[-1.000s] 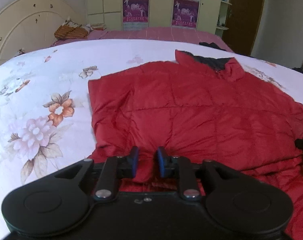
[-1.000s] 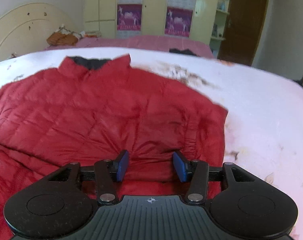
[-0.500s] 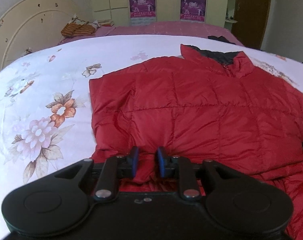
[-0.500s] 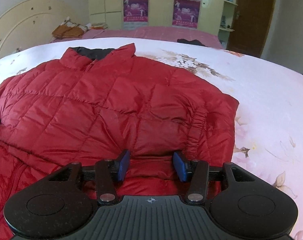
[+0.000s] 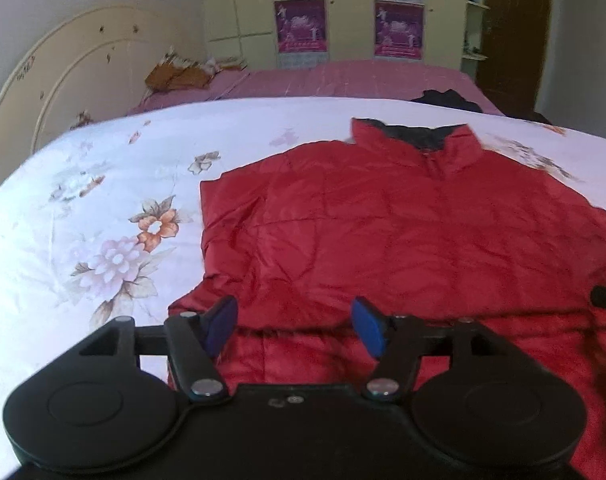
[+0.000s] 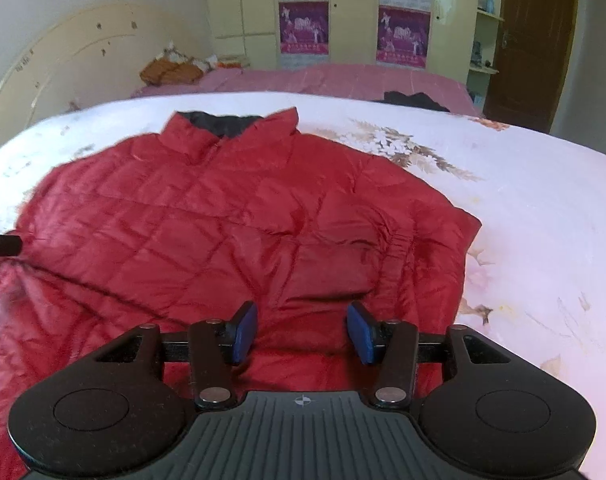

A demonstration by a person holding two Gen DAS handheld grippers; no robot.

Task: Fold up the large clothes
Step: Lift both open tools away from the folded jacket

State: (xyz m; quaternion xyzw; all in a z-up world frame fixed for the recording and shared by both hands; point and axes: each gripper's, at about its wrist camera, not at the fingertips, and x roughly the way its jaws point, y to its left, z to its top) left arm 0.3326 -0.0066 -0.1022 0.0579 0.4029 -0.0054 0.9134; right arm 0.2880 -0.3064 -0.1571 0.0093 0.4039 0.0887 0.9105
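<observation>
A red quilted jacket [image 5: 403,232] with a dark-lined collar [image 5: 419,136] lies spread on the floral bedsheet [image 5: 103,200], its lower part folded up over the body. My left gripper [image 5: 295,326] hovers at the jacket's near left fold edge. Its jaws are opening, the blue pads [image 5: 367,328] stand wide apart, and the fabric lies loose below them. In the right wrist view the jacket [image 6: 223,232] fills the middle. My right gripper [image 6: 303,332] stands open above the near right fold, pads clear of the cloth.
The white floral bed [image 6: 543,220] extends to the right and left of the jacket. Behind it is a pink bed [image 5: 343,78] with a dark garment [image 5: 447,100], a cream headboard [image 5: 63,80], yellow wardrobes and a brown door [image 6: 531,40].
My left gripper's jaws were shut on a red fold of the jacket and have now spread wide, letting it go, while the gripper rose and drew back. My right gripper lifted slightly, jaws unchanged.
</observation>
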